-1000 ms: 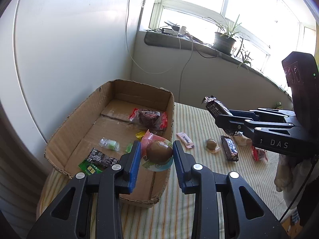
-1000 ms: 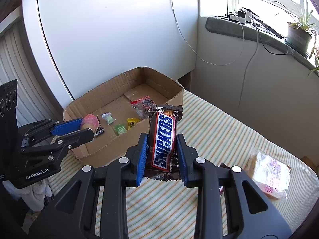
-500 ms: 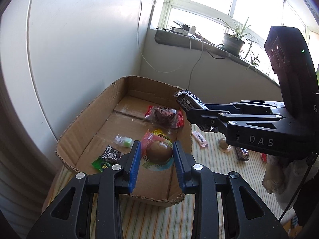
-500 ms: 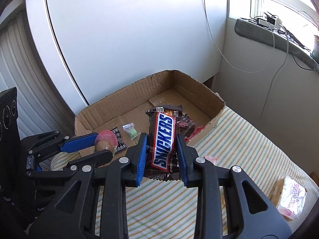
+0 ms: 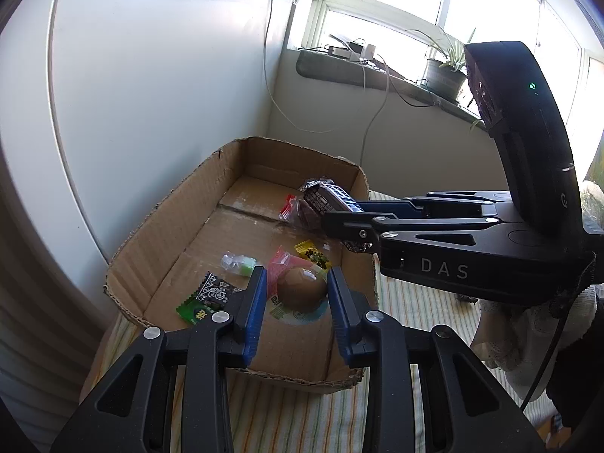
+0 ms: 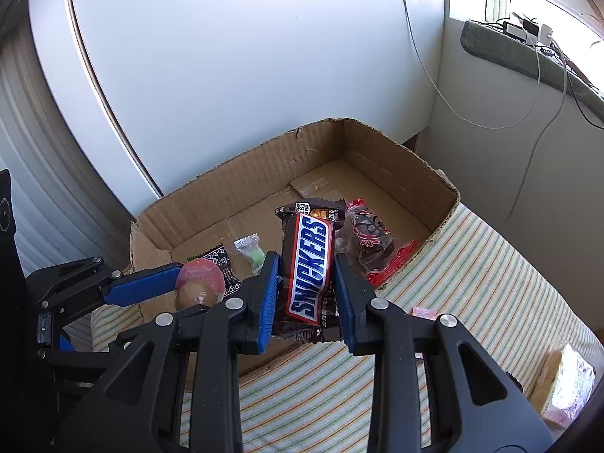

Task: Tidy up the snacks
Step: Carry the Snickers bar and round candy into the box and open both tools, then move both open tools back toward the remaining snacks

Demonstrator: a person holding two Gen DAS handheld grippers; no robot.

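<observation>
The right gripper (image 6: 306, 294) is clamped on a brown Snickers bar in a glossy wrapper with a blue-and-white logo on red (image 6: 310, 264), its blue pads pressing the long sides; the bar stands nearly upright, crimped top end far, over the near right part of the open brown cardboard box (image 6: 396, 166); in the left wrist view the same bar (image 5: 328, 198) pokes out leftward from that gripper (image 5: 341, 222) above the box's right wall.

The left gripper (image 5: 296, 302) holds, at a narrow opening, a brown egg-shaped snack sealed in clear film with pink and green print (image 5: 302, 288), hanging over the near part of the box (image 5: 181, 207); from the right wrist view it shows at the left, pink film upward (image 6: 198, 283).

On the box floor lie five loose snacks, one of each kind: a dark round cake in a clear wrapper with red edges (image 6: 368, 238) at the right; a small yellow sachet (image 5: 311, 253); a clear packet with a pale green sweet (image 5: 238, 262); a black sachet with white print (image 5: 215, 290); a green sachet (image 5: 196, 311) touching the black one at the near left.

The box rests on a cloth with green and orange stripes (image 6: 472, 264); whether a table lies under it cannot be told. On the cloth right of the box are one small pink wrapped sweet (image 6: 424, 311) and, further right at the edge, one pale bread-like snack in clear film (image 6: 566, 381).
</observation>
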